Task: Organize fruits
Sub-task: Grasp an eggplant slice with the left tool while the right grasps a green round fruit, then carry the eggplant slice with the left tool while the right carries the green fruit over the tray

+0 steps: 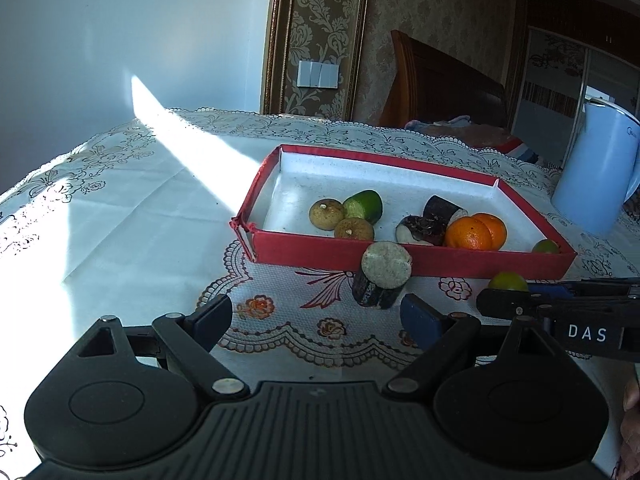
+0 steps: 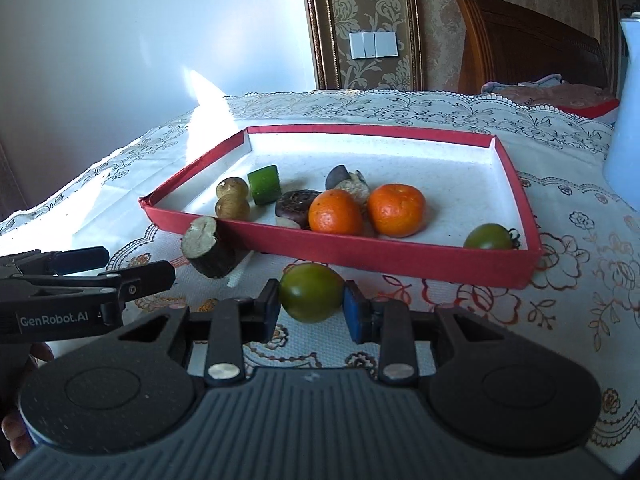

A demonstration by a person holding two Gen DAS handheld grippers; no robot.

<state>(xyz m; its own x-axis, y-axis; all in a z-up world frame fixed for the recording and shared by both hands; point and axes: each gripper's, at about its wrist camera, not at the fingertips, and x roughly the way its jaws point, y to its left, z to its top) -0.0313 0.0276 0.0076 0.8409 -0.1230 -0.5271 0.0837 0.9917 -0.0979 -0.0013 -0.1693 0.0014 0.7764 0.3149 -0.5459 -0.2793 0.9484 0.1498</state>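
Note:
A red tray (image 1: 320, 250) (image 2: 360, 250) on the lace tablecloth holds two oranges (image 2: 366, 208), two brown round fruits (image 2: 232, 200), a green cut piece (image 2: 264, 184), dark cut pieces (image 2: 296, 206) and a green tomato (image 2: 488, 237). A dark cut cylinder (image 1: 382, 274) (image 2: 208, 250) leans against the tray's front wall, outside it. My left gripper (image 1: 316, 320) is open and empty just before that cylinder. My right gripper (image 2: 310, 308) is shut on a green tomato (image 2: 311, 291) (image 1: 508, 282), held in front of the tray.
A light blue kettle (image 1: 596, 172) stands at the right behind the tray. The tablecloth (image 1: 120, 216) lies in bright sunlight at the left. A wooden headboard (image 2: 528, 48) and a wall are behind the table.

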